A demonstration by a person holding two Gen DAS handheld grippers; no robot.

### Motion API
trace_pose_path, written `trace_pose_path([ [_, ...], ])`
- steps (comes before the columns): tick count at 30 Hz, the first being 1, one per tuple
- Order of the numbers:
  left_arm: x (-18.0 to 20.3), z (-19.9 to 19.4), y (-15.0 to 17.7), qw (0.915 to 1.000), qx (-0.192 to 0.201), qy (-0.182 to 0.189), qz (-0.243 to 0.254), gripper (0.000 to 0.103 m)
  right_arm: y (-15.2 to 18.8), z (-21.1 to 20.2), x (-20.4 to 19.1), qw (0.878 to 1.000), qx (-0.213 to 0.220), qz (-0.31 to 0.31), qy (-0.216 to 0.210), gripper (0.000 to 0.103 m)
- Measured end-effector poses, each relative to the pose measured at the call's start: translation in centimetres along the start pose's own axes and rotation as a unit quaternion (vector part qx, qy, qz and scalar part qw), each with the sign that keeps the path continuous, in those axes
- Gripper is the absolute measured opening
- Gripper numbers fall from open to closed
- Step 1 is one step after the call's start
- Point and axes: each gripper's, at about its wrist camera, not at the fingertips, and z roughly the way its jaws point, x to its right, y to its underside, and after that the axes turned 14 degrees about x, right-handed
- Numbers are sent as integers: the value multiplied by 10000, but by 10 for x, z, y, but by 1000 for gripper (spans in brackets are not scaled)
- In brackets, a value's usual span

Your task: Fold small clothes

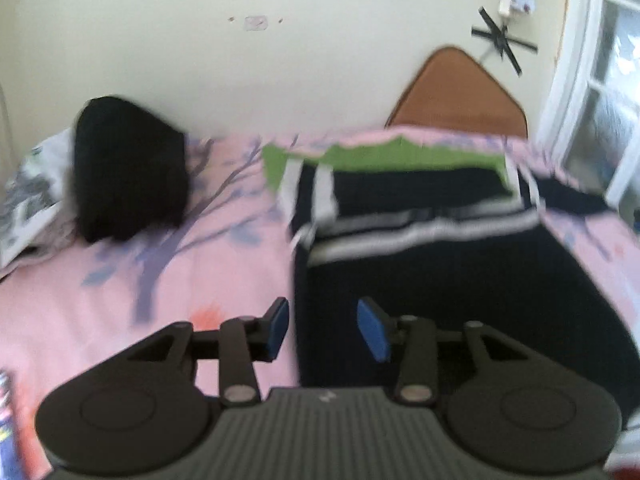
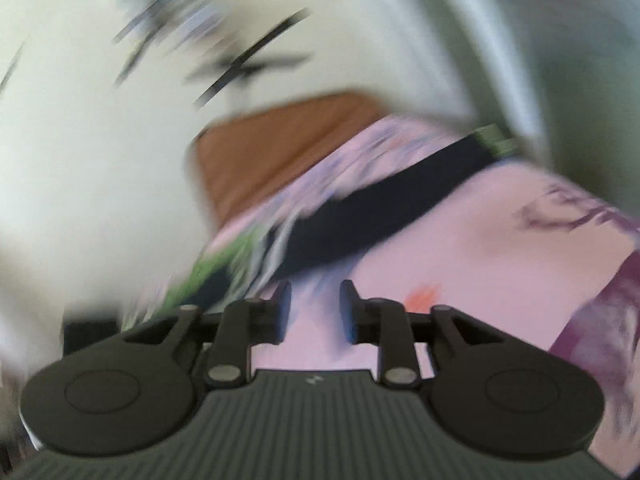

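Observation:
A navy garment (image 1: pixel 440 280) with white stripes and green parts lies spread on the pink printed bedsheet (image 1: pixel 80 320). My left gripper (image 1: pixel 323 312) hovers over the garment's left edge, blue pads apart, nothing pinched between them. The right wrist view is heavily blurred. There my right gripper (image 2: pixel 316 294) stands open over bare pink sheet (image 2: pixel 500 248), with nothing between its fingers. A navy sleeve (image 2: pixel 380 208) runs diagonally beyond it to a green cuff (image 2: pixel 494 138). The garment's green and white part (image 2: pixel 224 272) lies just left of the fingers.
A black bundle of cloth (image 1: pixel 128 168) sits at the back left of the bed, with a grey patterned fabric (image 1: pixel 28 192) beside it. A brown cushion (image 1: pixel 456 88) leans on the pale wall behind the garment. A white window frame (image 1: pixel 580 80) stands at the right.

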Motion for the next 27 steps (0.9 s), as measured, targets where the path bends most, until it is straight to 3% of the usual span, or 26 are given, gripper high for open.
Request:
trace_pose_path([
  [3, 15, 53, -11, 9998, 82, -99, -129, 39, -19, 36, 36, 9954, 235, 743, 559, 31],
  [6, 25, 98, -19, 9991, 140, -391, -4, 39, -31, 64, 55, 9884, 380, 1018, 1060, 31],
  [10, 27, 138, -17, 9985, -128, -523, -5, 38, -45, 91, 69, 9836, 357, 1246, 1252, 32],
  [12, 25, 145, -10, 9977, -141, -648, 146, 40, -43, 106, 72, 9811, 256, 1212, 1487, 31],
  [13, 28, 147, -9, 9973, -124, -664, 279, 40, -41, 110, 74, 9811, 260, 1149, 1532, 21],
  [17, 32, 142, -11, 9972, -241, -596, 374, 38, -46, 119, 66, 9830, 308, 856, 1592, 11],
  [20, 20, 128, -17, 9996, -91, -275, -6, 44, -56, 116, 18, 9935, 468, 456, 934, 10],
  [23, 1, 112, -22, 9983, 139, -24, -560, 53, -53, 117, -63, 9986, 431, -308, 17, 10],
  [25, -14, 103, -22, 9959, 247, 86, -864, 54, -37, 123, -127, 9929, 282, -960, -642, 10],
  [27, -28, 95, -20, 9939, 308, 103, -1057, 56, -9, 133, -187, 9797, 77, -1563, -1257, 10],
])
